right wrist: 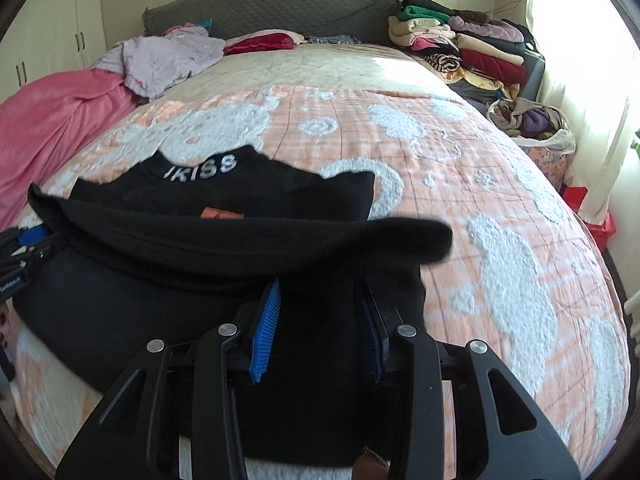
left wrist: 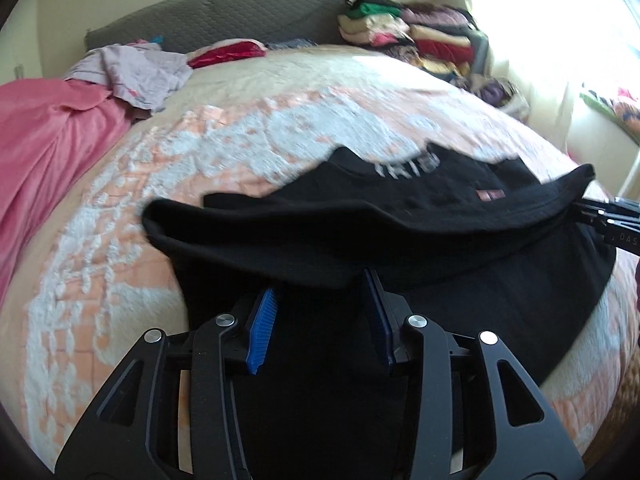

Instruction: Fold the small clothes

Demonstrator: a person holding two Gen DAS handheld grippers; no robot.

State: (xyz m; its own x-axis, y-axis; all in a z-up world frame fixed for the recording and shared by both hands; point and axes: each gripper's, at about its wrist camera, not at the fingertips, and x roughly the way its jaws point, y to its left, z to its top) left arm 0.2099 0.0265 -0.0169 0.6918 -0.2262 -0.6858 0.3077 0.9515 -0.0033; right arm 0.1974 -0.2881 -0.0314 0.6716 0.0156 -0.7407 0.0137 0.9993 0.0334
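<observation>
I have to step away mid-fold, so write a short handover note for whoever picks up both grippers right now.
Left gripper: shut on the lifted hem of the black shirt.
Right gripper: shut on the same hem, further right.
Shirt: on the bedspread, collar lettering facing the headboard, bottom edge raised over the body.
Done: hem picked up.
Left: lay the hem toward the collar, release, finish folding.

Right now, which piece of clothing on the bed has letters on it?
The black top, held up by both grippers. White letters run along its neckline; the lilac garment and pink cloth show none.
</observation>
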